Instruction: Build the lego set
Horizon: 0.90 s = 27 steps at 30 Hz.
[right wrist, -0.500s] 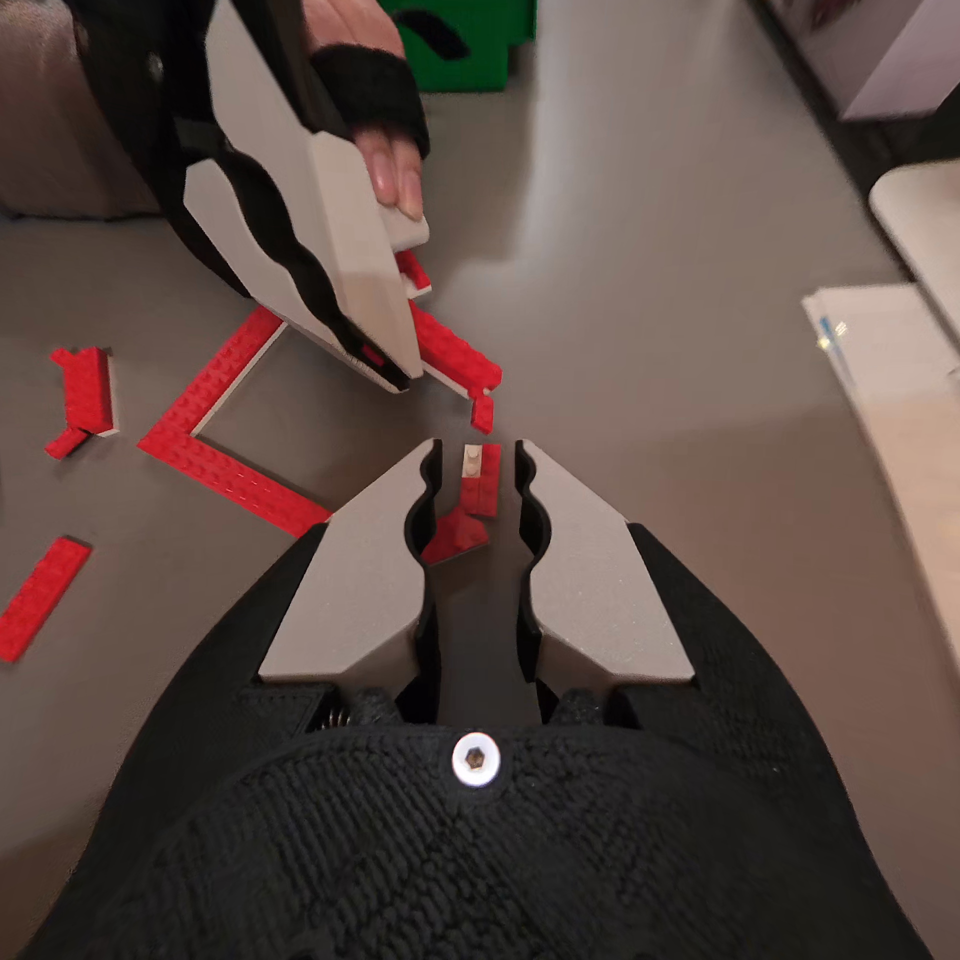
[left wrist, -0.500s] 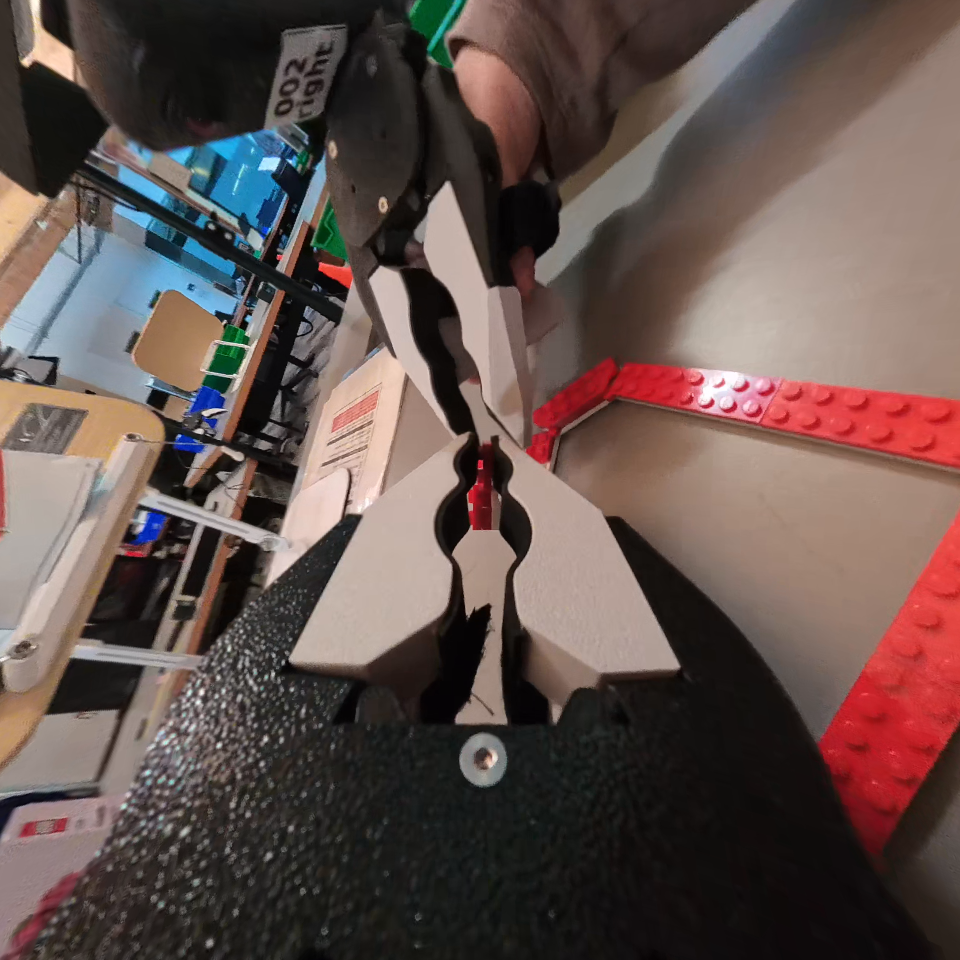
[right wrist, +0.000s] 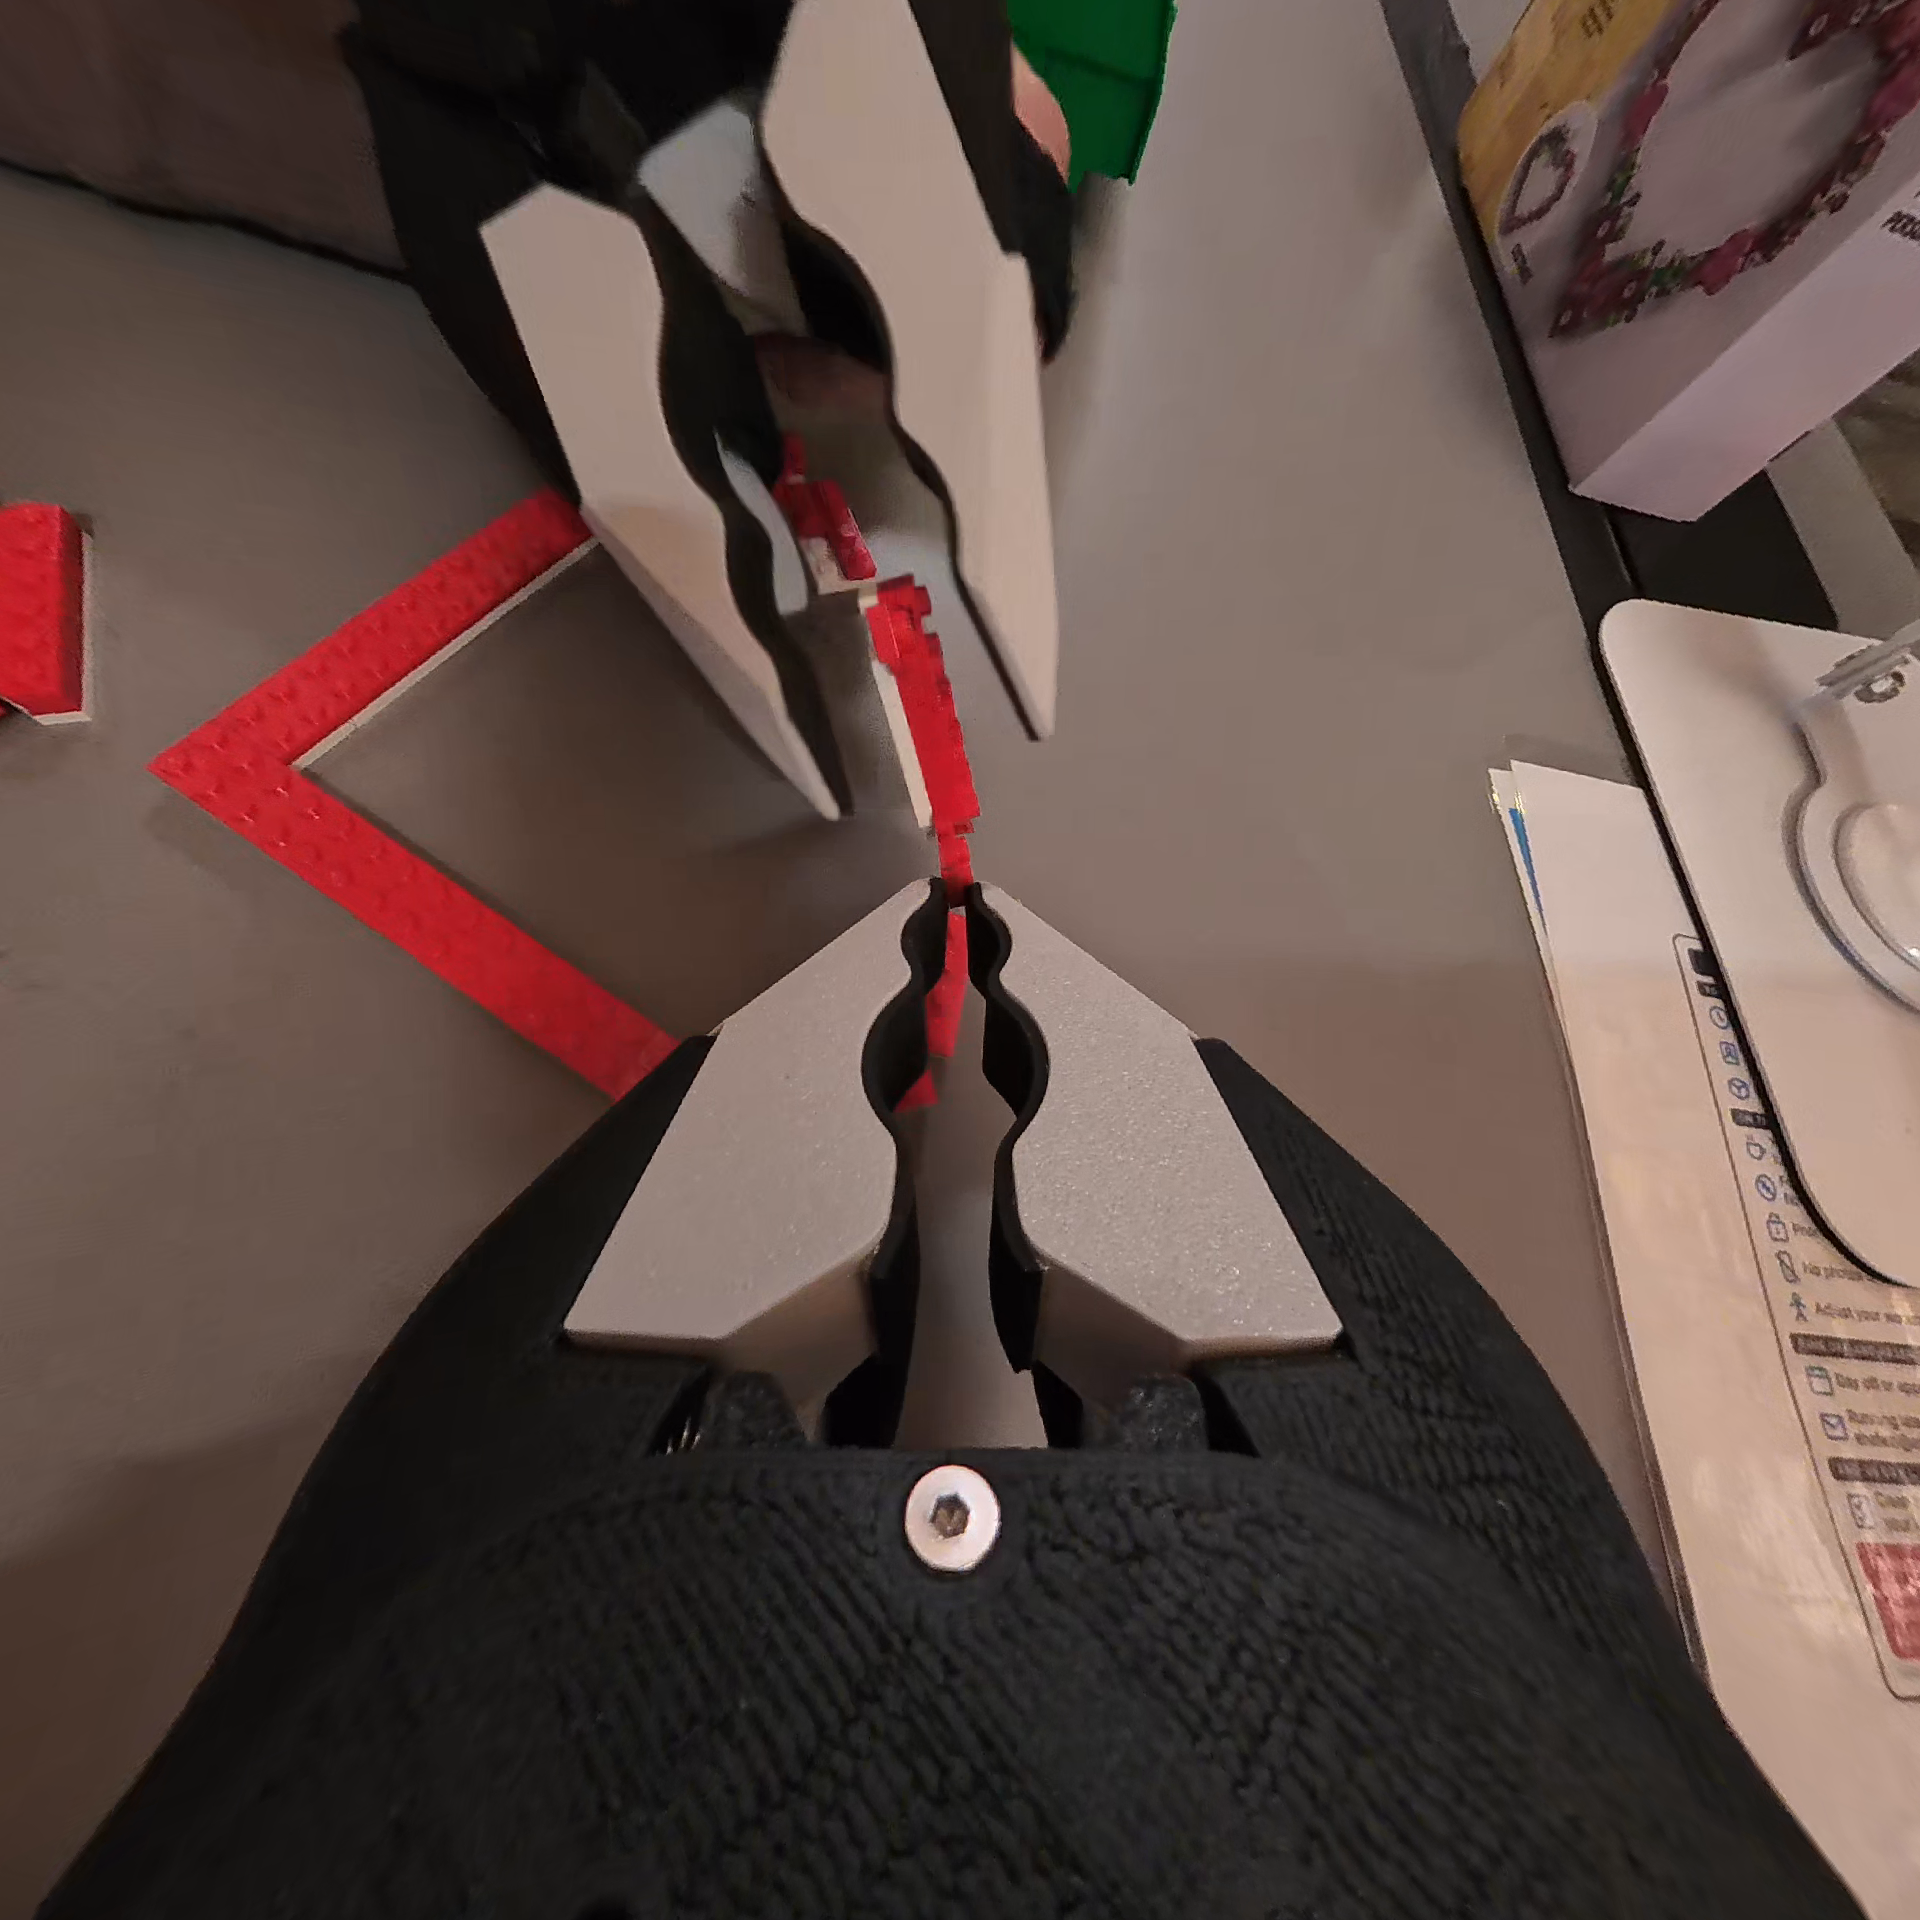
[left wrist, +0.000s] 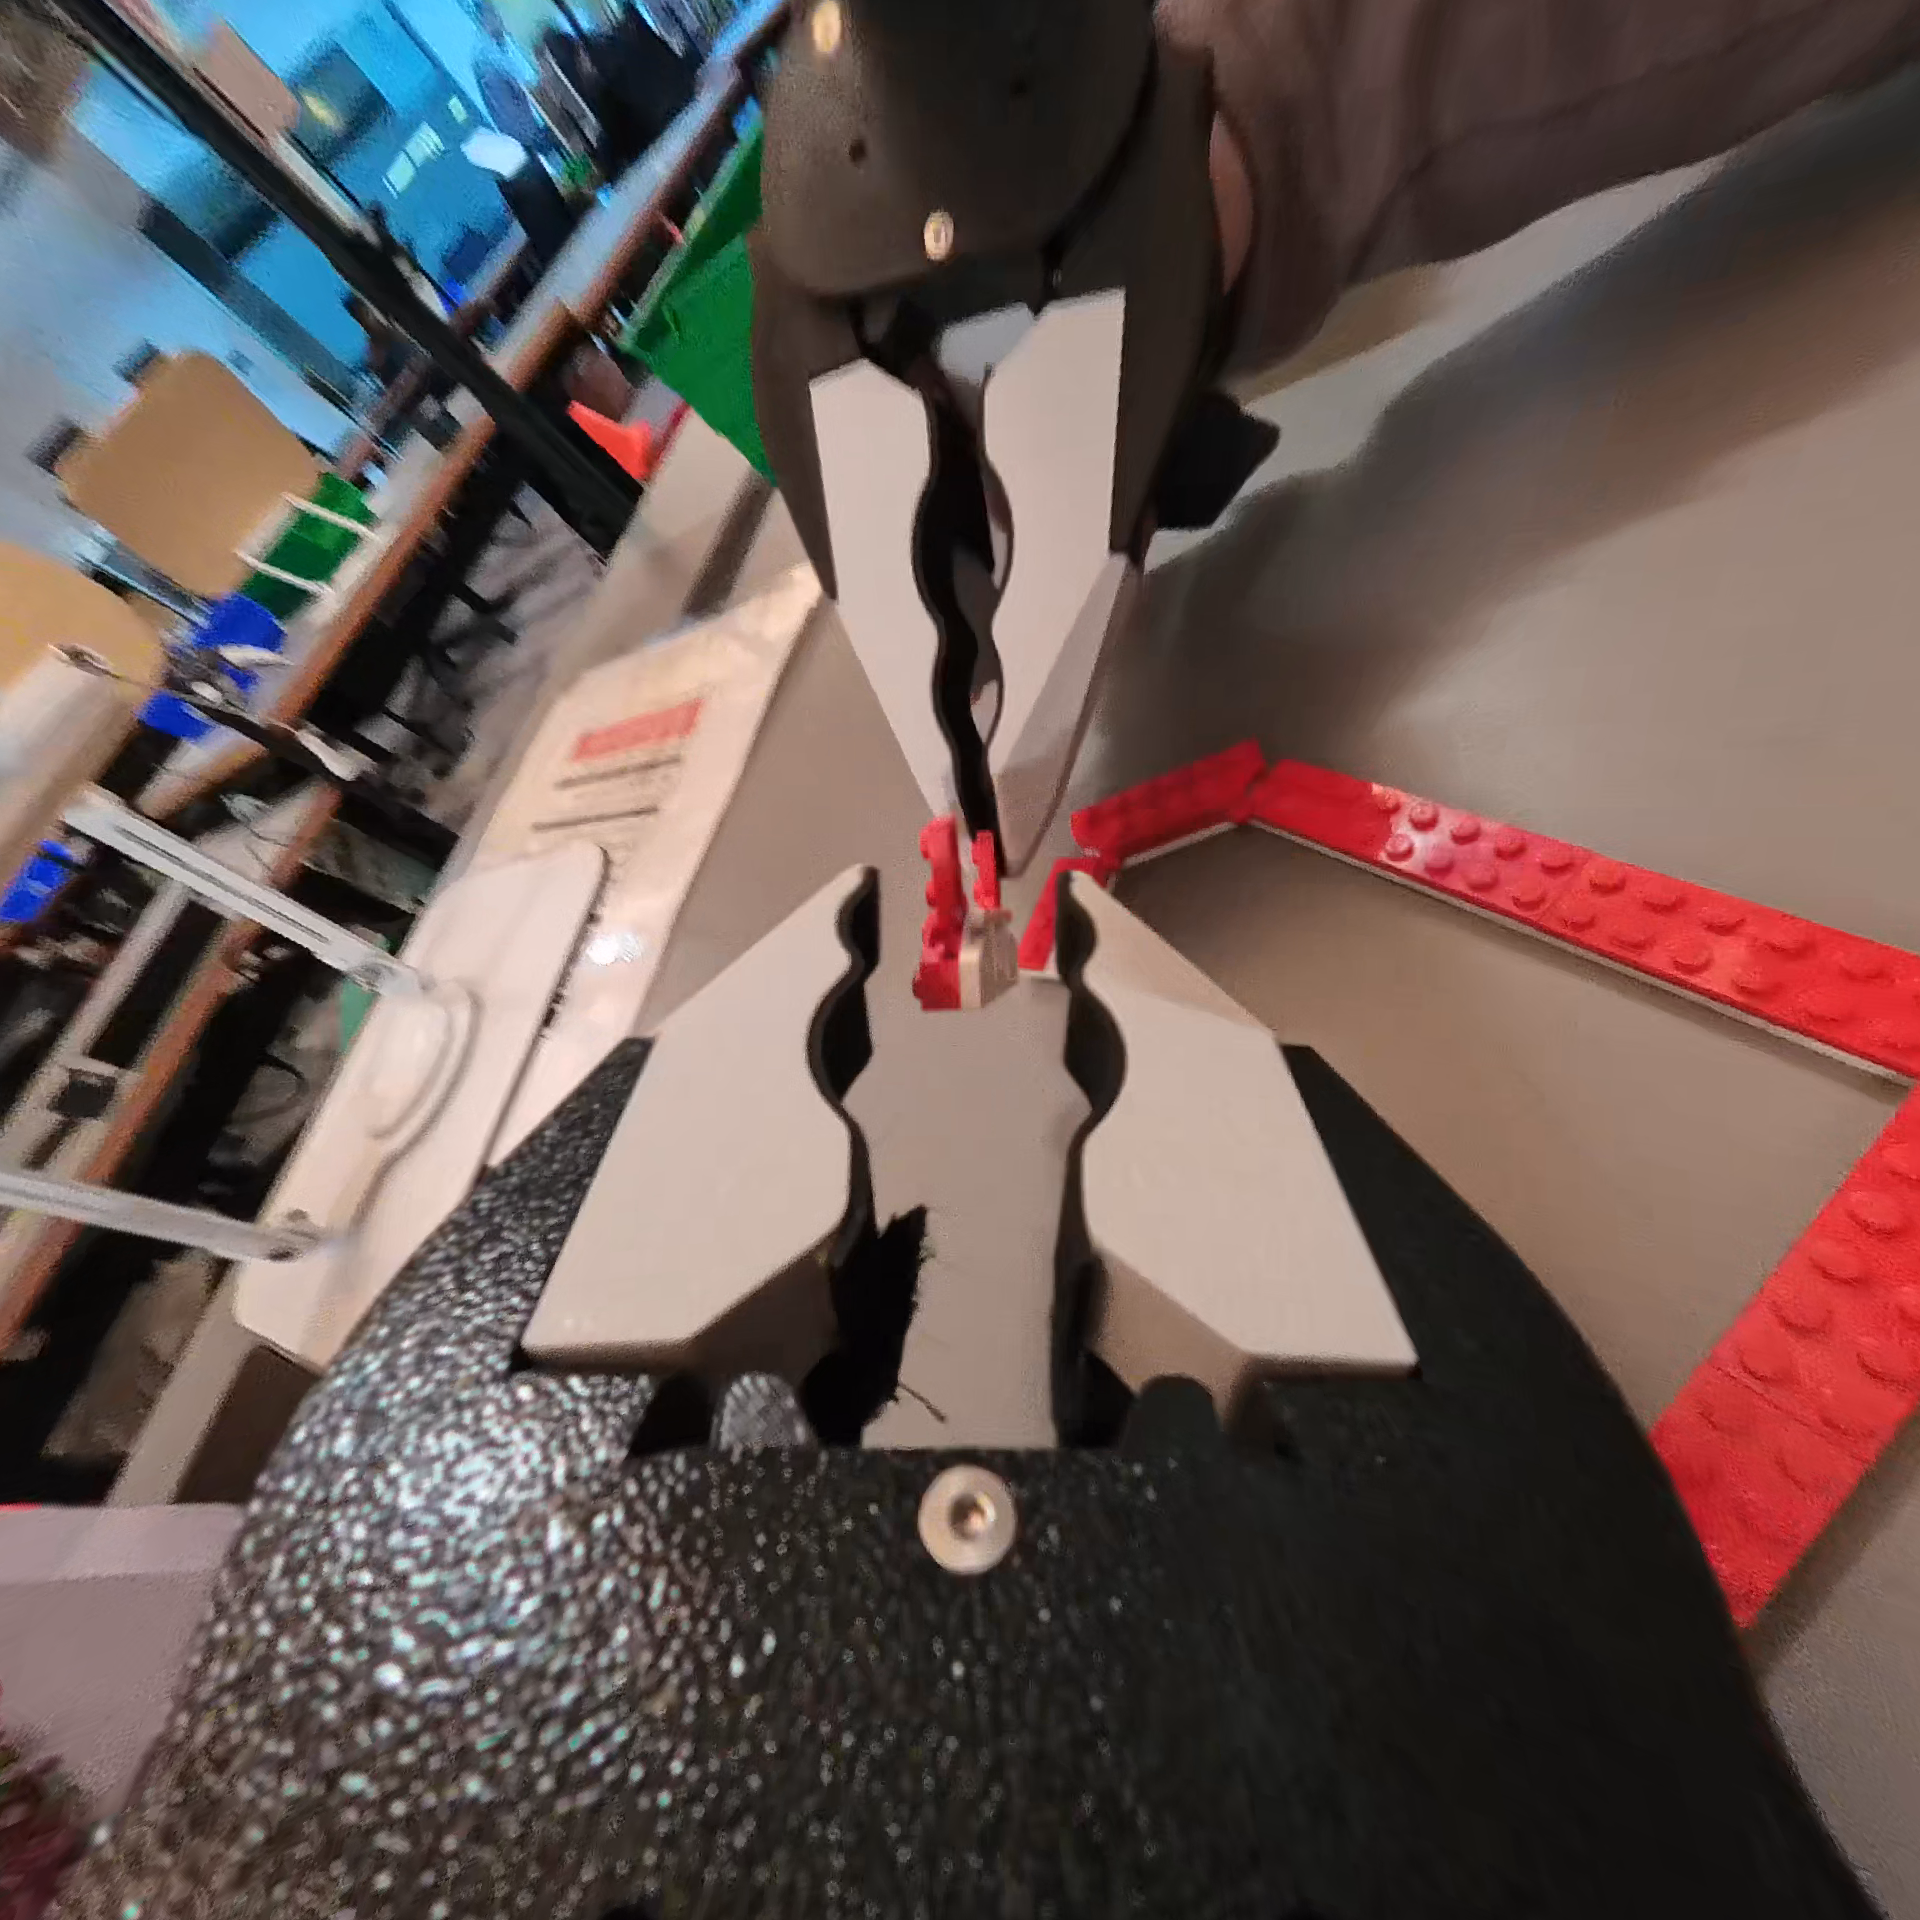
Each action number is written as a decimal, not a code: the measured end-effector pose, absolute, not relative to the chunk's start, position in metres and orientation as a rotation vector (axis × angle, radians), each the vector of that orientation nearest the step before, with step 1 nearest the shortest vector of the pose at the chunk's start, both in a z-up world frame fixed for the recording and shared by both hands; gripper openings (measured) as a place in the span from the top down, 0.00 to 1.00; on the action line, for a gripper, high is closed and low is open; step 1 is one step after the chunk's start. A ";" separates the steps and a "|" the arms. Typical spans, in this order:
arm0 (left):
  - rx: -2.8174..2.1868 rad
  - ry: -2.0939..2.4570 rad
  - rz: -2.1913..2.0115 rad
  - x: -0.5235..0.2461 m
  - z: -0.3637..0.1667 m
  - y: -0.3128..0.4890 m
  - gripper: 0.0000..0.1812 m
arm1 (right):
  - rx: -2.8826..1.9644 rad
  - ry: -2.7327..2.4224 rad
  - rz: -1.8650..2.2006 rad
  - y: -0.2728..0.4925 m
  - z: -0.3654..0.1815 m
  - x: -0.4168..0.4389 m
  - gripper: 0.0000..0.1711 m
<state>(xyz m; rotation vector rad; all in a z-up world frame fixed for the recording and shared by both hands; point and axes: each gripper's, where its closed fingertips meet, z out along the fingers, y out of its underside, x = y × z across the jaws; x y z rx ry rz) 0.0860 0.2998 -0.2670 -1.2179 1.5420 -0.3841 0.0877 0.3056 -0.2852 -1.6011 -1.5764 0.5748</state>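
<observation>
Right tongs (right wrist: 951, 896) clamped thin on small red piece (right wrist: 948, 997); left tongs (left wrist: 966, 894) wide apart. Risk: slip or twist near red frame (left wrist: 1558, 894).

A grey table (right wrist: 1299, 727) is seen beneath everything, and a green bin (right wrist: 1091, 83) is set at its far edge. At the right edge, a printed sheet (right wrist: 1662, 1195) is laid flat, partly overlapped by a white board (right wrist: 1714, 831) on which a clear plastic piece (right wrist: 1870, 883) is rested, while a box printed with a flower wreath (right wrist: 1683, 229) is placed farther back. Beyond the table, blurred shelving with blue and green bins (left wrist: 260, 582) and a tan chair (left wrist: 177, 478) are shown.
</observation>
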 end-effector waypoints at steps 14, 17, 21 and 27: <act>-1.209 1.639 -0.311 0.089 -0.285 0.296 0.94 | -1.559 -1.639 0.572 0.298 -0.290 0.086 0.99; -1.209 1.636 -0.262 0.087 -0.285 0.301 0.94 | -1.619 -1.568 0.637 0.301 -0.289 0.086 0.94; -1.204 1.689 -0.157 0.084 -0.295 0.306 0.94 | -1.826 -1.539 0.685 0.303 -0.306 0.098 0.79; -1.163 1.780 -0.026 0.084 -0.307 0.305 0.94 | -1.955 -1.515 0.665 0.306 -0.320 0.102 0.84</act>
